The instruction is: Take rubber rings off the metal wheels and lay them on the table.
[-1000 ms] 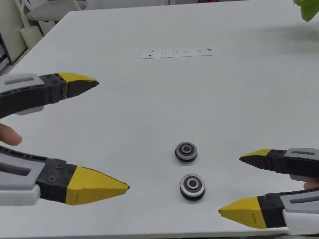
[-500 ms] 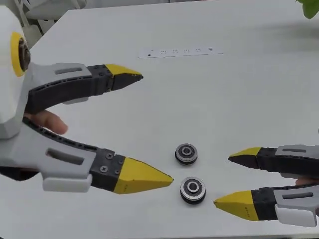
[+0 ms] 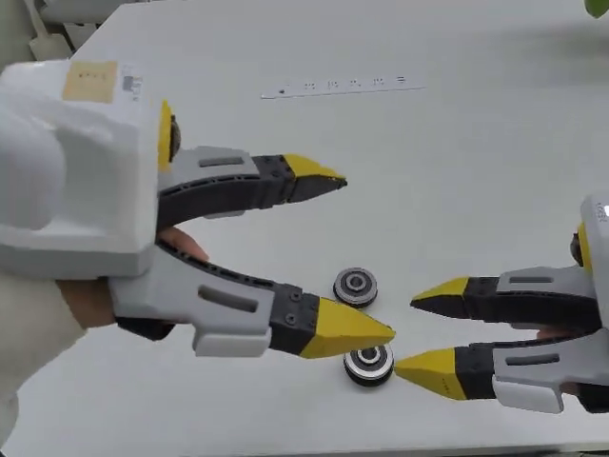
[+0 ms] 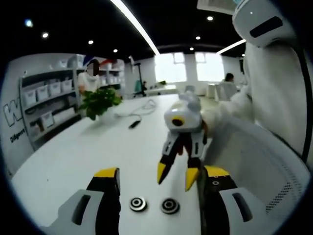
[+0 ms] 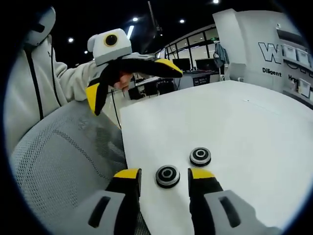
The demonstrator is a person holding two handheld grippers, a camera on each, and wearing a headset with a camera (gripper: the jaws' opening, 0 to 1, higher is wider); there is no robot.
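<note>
We see the left gripper [image 3: 366, 257], jaws apart, newly advanced toward the far wheel [image 3: 356, 287], the right gripper [image 3: 406, 333], likewise apart, framing the near wheel [image 3: 368, 363]; removal not begun.

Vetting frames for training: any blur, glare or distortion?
Head view: even light, faint shadows under the wheels, left gripper casing slightly soft. Left gripper view: fisheye bending, windows and ceiling strip blown out. Right gripper view: same bending, wheels sharp.
</note>
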